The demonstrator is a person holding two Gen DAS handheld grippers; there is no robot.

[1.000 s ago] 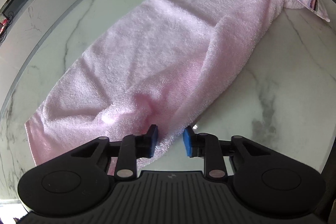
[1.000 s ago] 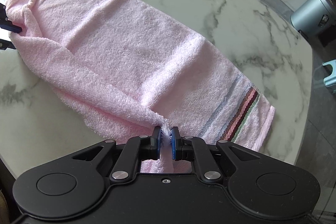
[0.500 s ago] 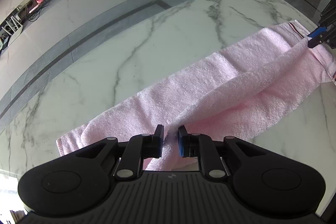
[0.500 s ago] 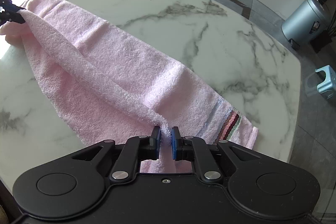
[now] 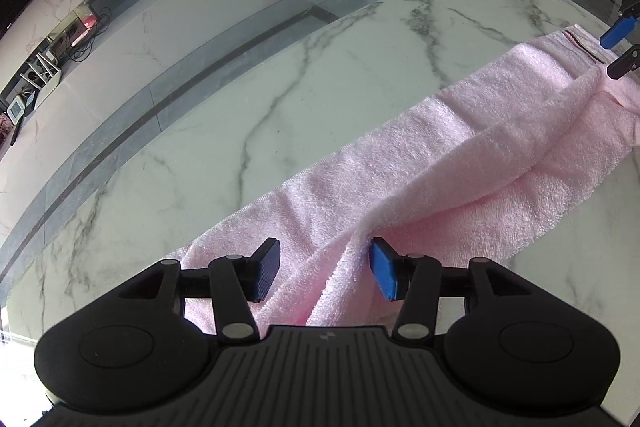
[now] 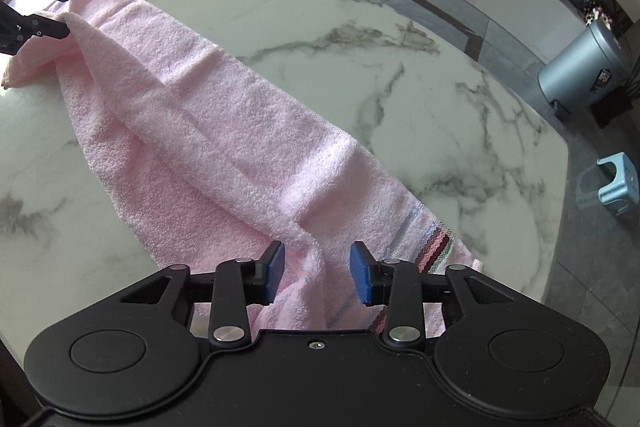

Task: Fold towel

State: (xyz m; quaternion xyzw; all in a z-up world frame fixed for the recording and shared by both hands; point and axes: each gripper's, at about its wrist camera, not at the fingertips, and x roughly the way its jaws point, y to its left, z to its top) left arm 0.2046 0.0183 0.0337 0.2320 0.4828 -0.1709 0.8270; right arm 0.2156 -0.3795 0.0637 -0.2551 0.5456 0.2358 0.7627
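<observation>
Pink terry towel (image 5: 460, 163) lies lengthwise on the white marble desk (image 5: 280, 87), grey veining, glossy surface. Loop pile, fluffy texture; one long edge is folded over toward the middle, forming a raised ridge that runs from end to end. Fold is uneven, not flat: the lower layer sticks out on the near side.

Left tongs (image 5: 324, 273): spread wide apart, blue ribbed pads, black linkage arms. The ridge of the towel passes between the pads; the right pad looks to be touching or just beside the cloth, the left pad is clear of it. Nothing clamped.

Right tongs (image 6: 316, 273): also spread apart, same blue pads. The pinched-up crease of the towel (image 6: 224, 147) sits between them, not squeezed. A woven stripe band (image 6: 434, 247) in red, green and grey crosses the towel end just beside the right pad.

Each tongs shows at the far end in the other's view, jaws apart there too, at the towel's corner.

Off the desk: grey cylindrical metal bin (image 6: 580, 67) and a light blue plastic stool (image 6: 618, 183) on dark tiled floor.
</observation>
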